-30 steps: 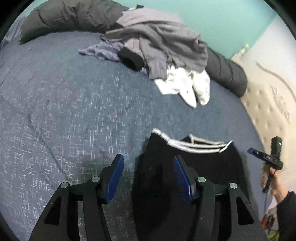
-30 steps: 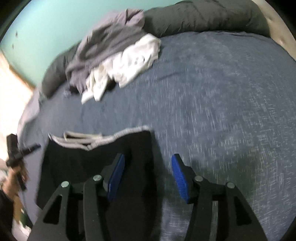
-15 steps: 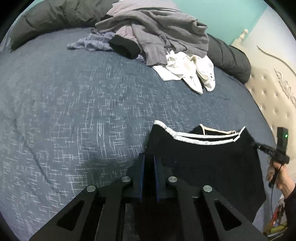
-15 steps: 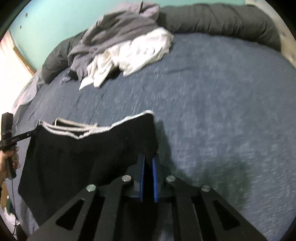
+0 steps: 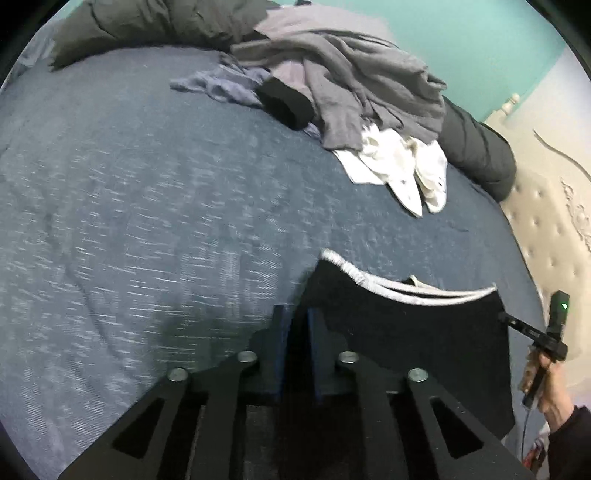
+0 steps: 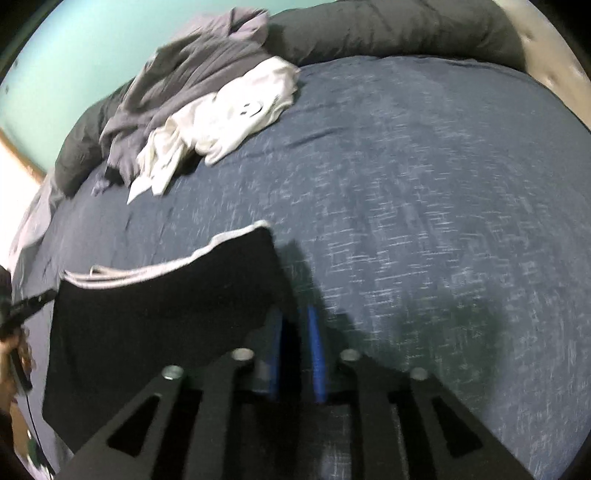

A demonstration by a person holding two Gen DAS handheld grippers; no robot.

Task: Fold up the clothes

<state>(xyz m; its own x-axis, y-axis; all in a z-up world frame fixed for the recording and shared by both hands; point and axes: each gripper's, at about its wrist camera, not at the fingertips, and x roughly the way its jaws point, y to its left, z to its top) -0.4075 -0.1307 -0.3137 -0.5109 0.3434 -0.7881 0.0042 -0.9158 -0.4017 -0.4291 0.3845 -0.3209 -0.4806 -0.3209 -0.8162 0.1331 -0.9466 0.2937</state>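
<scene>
here both hands tilt steeply down; left gripper (image 5: pixel 295 325) and right gripper (image 6: pixel 295 325), jaws narrow and opening, hold the black shorts' (image 5: pixel 406 332) near corners.

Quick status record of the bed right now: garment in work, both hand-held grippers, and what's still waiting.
garment: black shorts with white-trimmed waistband, spread flat on the blue bedspread
left hand-held gripper: at one edge of the shorts, black cloth between the pads, jaws opening
right hand-held gripper: at the opposite edge, cloth between the pads, jaws opening
waiting: pile of grey clothes and a white garment near the far side
behind pile: dark rolled duvet
</scene>
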